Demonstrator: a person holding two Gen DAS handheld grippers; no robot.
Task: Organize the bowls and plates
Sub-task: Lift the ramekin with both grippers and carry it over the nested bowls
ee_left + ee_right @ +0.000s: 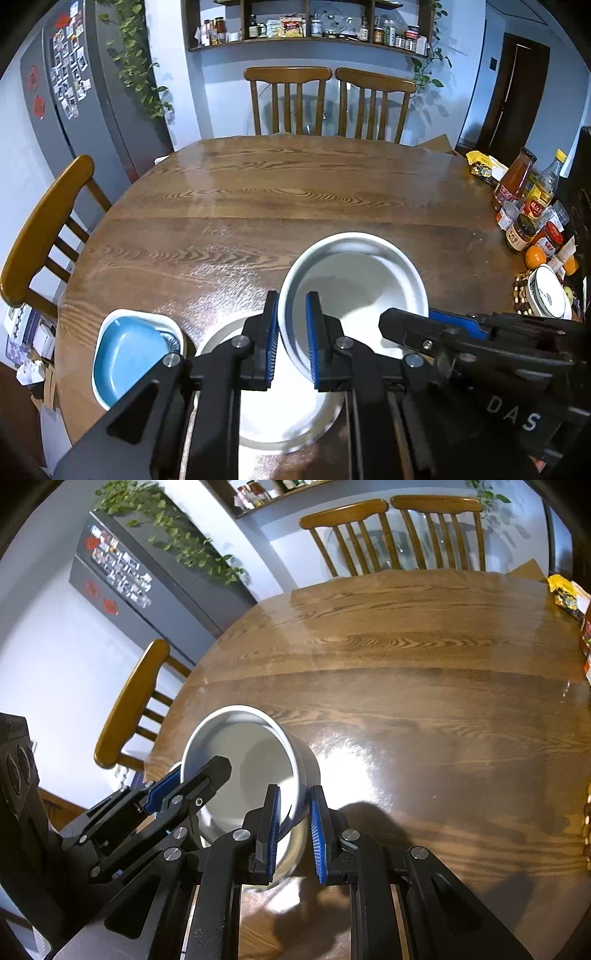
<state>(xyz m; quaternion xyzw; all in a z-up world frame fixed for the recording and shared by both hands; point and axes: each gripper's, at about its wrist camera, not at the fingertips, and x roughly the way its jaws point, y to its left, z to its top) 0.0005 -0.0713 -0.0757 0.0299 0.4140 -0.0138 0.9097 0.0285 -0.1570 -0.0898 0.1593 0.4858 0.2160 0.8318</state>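
Between the left gripper (291, 341) pads at seven o'clock and the right gripper (295, 834) pads at five: nearly closed, clamping the deep white ceramic bowl (354, 291) by its rim, tilted above the white plate (280, 424). Best lowered level, evenly, beside the blue dish (129, 354) at nine o'clock.

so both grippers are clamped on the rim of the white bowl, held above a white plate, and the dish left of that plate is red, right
Not quite: the dish to the left is blue with a white rim, not red, as the left wrist view shows. The rest holds: the left gripper and the right gripper each pinch the rim of the white bowl, which hangs above the white plate.
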